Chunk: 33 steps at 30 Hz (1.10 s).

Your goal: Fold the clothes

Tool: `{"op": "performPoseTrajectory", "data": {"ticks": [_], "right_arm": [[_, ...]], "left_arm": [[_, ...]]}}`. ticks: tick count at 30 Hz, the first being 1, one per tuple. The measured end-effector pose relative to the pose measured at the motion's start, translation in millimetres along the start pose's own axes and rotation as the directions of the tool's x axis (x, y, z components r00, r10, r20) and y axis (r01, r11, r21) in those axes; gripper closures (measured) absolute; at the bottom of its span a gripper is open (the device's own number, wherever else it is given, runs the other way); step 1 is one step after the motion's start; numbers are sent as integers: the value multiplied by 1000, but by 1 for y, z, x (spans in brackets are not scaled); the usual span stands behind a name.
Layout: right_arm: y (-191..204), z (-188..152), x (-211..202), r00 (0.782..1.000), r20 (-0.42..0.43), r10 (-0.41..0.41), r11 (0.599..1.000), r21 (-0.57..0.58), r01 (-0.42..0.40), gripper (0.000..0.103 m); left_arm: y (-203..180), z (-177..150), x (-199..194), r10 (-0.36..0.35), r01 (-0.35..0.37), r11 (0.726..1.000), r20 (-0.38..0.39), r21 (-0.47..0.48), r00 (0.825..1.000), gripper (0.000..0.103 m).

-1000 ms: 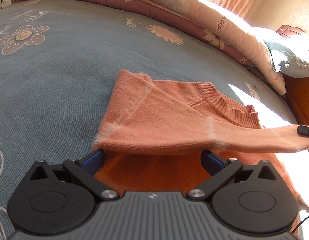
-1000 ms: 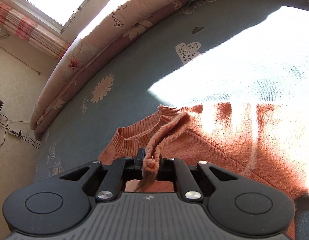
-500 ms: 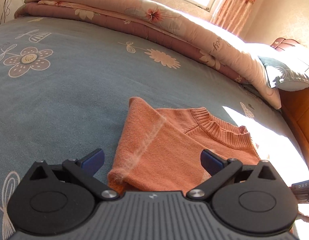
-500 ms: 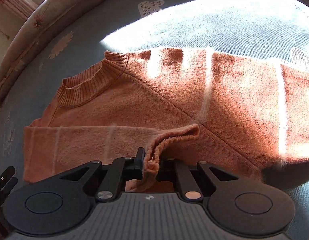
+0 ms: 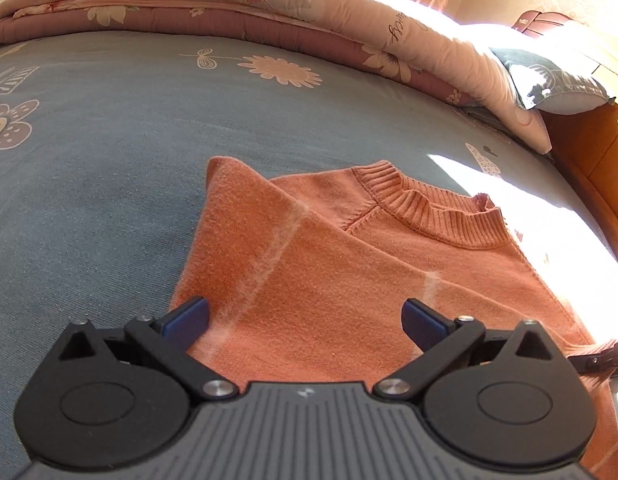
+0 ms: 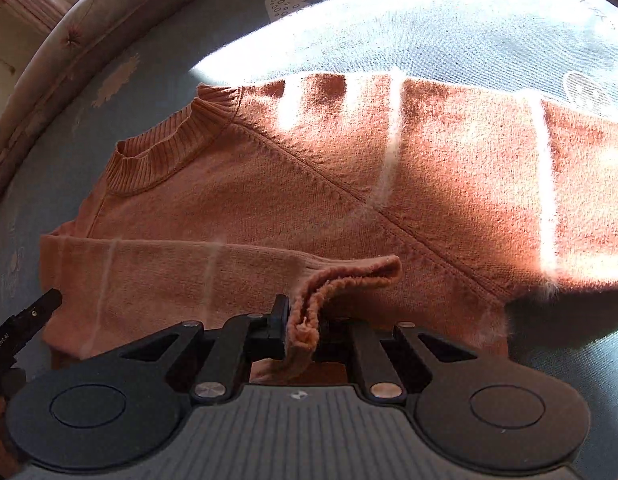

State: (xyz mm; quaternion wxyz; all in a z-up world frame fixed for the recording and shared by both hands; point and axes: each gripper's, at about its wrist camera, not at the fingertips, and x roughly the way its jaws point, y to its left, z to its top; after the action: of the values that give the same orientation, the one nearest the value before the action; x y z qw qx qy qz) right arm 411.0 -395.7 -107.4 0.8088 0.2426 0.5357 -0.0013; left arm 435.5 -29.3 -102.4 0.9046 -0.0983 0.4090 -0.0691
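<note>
Orange sweater [image 5: 349, 264] lies flat on the blue flowered bedsheet [image 5: 93, 168], its ribbed collar [image 5: 437, 208] turned toward the rolled quilt [image 5: 269, 4] along the far edge of the bed. One sleeve is folded across the body of the garment, and its cuff [image 6: 309, 312] sits pinched between the closed fingers of the right gripper [image 6: 303, 334], the knit bunched and standing up out of the clamp. The left gripper [image 5: 305, 320] hovers over the folded side of the sweater with its blue-padded jaws spread wide and nothing between them. Strong sunlight falls across the other sleeve [image 6: 509, 168] and the sheet beyond it. A grey patterned pillow [image 5: 549, 80] rests at the head corner of the bed, beside the quilt's end.
</note>
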Motion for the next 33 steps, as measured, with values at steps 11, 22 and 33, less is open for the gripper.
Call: {"op": "performPoseTrajectory", "data": {"ticks": [11, 22, 33], "right_arm": [[27, 15, -24, 985, 169, -33, 974, -214, 70, 91], [3, 8, -29, 970, 163, -182, 975, -98, 200, 64], [103, 25, -26, 986, 161, -41, 950, -301, 88, 56]], "left_arm": [[-9, -4, -20, -36, 36, 999, 3, 37, 999, 1], [-25, -7, -30, -42, 43, 991, -7, 125, 999, 1], [-8, -23, -38, 135, -143, 955, 48, 258, 990, 1]]}}
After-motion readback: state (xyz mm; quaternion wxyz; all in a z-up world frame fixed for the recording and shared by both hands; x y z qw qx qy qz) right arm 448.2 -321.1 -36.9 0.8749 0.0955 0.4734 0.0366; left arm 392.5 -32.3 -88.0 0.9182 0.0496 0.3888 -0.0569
